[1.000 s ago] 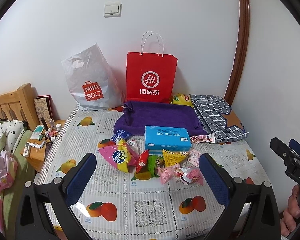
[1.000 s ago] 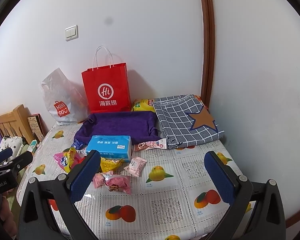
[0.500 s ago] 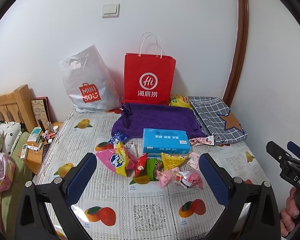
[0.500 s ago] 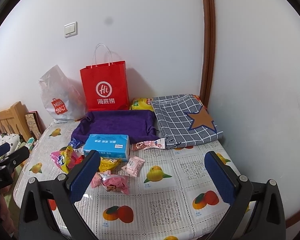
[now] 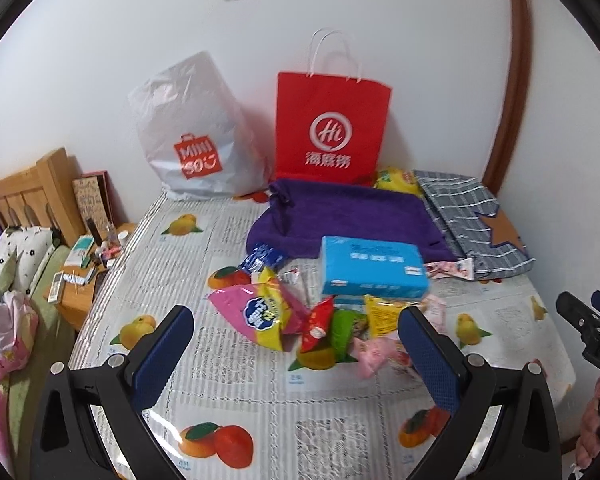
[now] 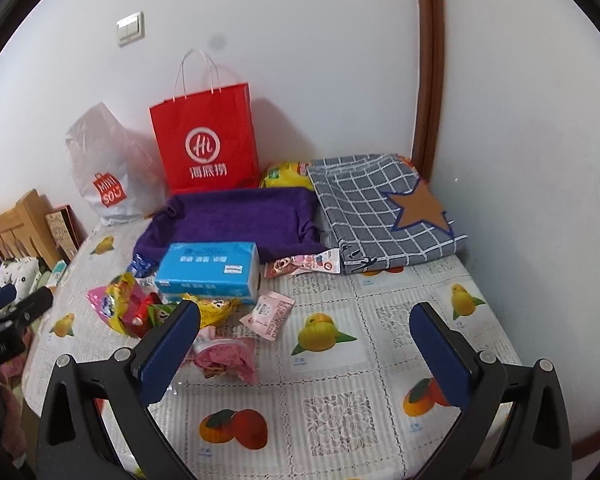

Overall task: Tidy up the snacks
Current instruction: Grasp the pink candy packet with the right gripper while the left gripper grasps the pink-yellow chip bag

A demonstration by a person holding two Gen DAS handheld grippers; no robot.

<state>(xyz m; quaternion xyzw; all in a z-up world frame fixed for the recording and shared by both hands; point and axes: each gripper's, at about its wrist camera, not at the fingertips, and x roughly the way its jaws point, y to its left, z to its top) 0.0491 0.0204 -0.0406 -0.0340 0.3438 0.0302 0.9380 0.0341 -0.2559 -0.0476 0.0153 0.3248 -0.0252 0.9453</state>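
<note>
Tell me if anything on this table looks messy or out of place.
Yes. The snack packets lie in a loose jumble in front of the blue tissue box, overlapping at odd angles. One pink packet sits apart, tucked against the checked cloth. Nothing looks spilled or torn.

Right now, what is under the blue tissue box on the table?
The rectangular blue tissue box rests partly on the purple cloth, and its front edge overlaps a yellow snack packet. Whatever else lies beneath it is hidden by the box.

A home bedroom: wooden headboard (image 5: 28,192), pillow (image 5: 18,256) (floral), cluttered nightstand (image 5: 88,280) beside the table (image 5: 260,400).
</note>
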